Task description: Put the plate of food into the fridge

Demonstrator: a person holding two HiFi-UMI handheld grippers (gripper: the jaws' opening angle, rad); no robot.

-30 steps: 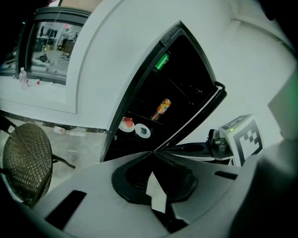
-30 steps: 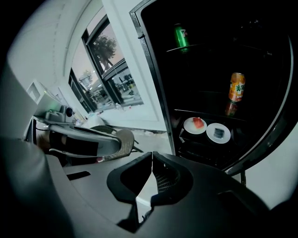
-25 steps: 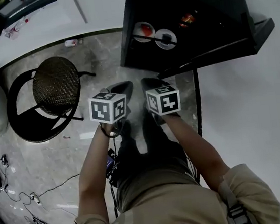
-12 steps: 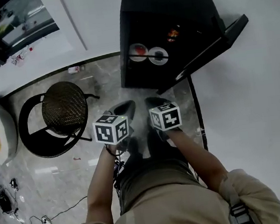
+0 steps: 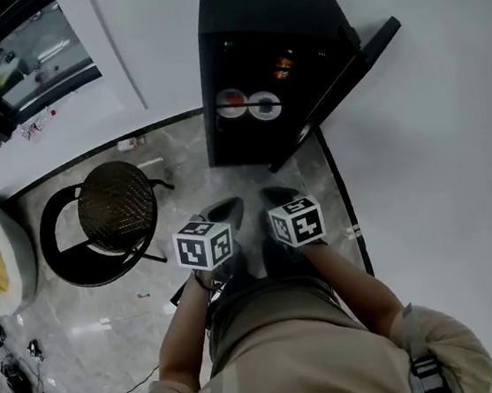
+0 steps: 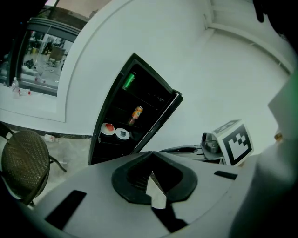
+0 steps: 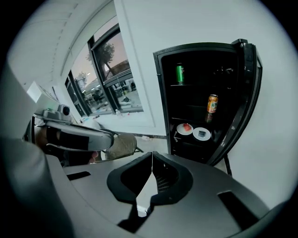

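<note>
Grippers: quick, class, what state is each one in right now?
Left gripper: jaws closed, holding nothing.
Right gripper: jaws closed, holding nothing.

Left tongs (image 5: pixel 215 211) closed; right tongs (image 5: pixel 274 196) closed.

**Three Views, One Open Fridge**

The head view looks steeply down from above the person. The left tool (image 5: pixel 221 212) and right tool (image 5: pixel 278 198) sit low in the middle, with the fridge (image 5: pixel 248 66) well ahead of both. The left gripper view and right gripper view each sit close behind their tool's jaws, facing forward at that same fridge. All three views share the chair (image 5: pixel 117 198) left of the tools.
</note>
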